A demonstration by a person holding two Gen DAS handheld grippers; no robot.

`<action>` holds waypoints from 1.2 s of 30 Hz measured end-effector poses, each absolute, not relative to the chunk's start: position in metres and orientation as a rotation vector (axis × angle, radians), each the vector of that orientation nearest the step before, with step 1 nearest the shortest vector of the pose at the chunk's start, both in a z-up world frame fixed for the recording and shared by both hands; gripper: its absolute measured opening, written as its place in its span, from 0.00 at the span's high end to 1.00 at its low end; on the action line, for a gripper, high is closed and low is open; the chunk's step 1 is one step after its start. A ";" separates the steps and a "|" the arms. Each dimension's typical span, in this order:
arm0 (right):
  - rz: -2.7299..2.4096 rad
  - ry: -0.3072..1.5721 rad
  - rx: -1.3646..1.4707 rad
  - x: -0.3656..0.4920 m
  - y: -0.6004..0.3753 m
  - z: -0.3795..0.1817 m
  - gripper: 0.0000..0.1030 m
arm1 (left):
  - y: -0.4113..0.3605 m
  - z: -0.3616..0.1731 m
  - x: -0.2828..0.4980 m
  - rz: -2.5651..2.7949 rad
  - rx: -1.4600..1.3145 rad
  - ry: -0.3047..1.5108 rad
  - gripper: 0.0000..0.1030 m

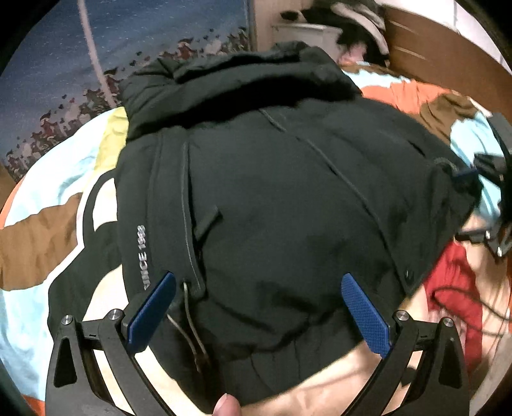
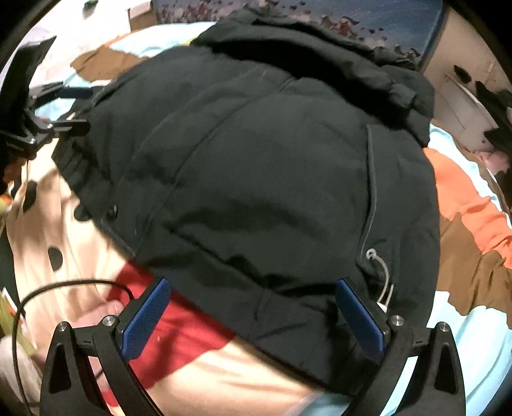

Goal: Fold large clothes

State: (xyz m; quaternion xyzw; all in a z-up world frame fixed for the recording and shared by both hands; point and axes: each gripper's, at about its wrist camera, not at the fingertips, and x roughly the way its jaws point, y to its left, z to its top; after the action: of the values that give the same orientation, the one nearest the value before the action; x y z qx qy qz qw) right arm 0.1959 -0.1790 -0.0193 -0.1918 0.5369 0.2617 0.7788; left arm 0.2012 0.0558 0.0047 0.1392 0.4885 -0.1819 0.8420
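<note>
A large black hooded jacket (image 1: 272, 192) lies spread on the bed, hood at the far end and hem towards me. White lettering runs along its left side, and a grey drawstring (image 1: 192, 323) hangs at the hem. My left gripper (image 1: 258, 276) stands open just above the hem, its blue pads (image 1: 153, 310) apart and holding nothing. In the right wrist view the jacket (image 2: 272, 176) fills the middle, and my right gripper (image 2: 253, 283) is open over its near edge with nothing between the fingers. Each gripper shows at the other view's edge: the right gripper (image 1: 492, 198), the left gripper (image 2: 41, 112).
The bedspread (image 1: 38, 230) has light blue, brown, orange, red and cream patches. A black cable (image 2: 48, 288) trails over it near the right gripper. A pile of clothes (image 1: 355, 22) and a wooden headboard (image 1: 448, 54) lie beyond the hood. A thumb (image 1: 224, 406) shows at the bottom.
</note>
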 end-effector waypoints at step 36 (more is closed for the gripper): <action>0.581 1.228 -0.785 0.182 -0.170 -0.066 0.00 | 0.052 -0.027 0.177 -0.528 0.559 1.041 0.02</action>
State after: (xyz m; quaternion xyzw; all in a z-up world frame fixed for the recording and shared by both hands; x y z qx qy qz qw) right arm 0.1818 -0.1699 -0.0662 -0.3534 0.5528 0.2614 0.7079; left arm 0.1773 0.0522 -0.0271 0.2603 0.4848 -0.2459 0.7980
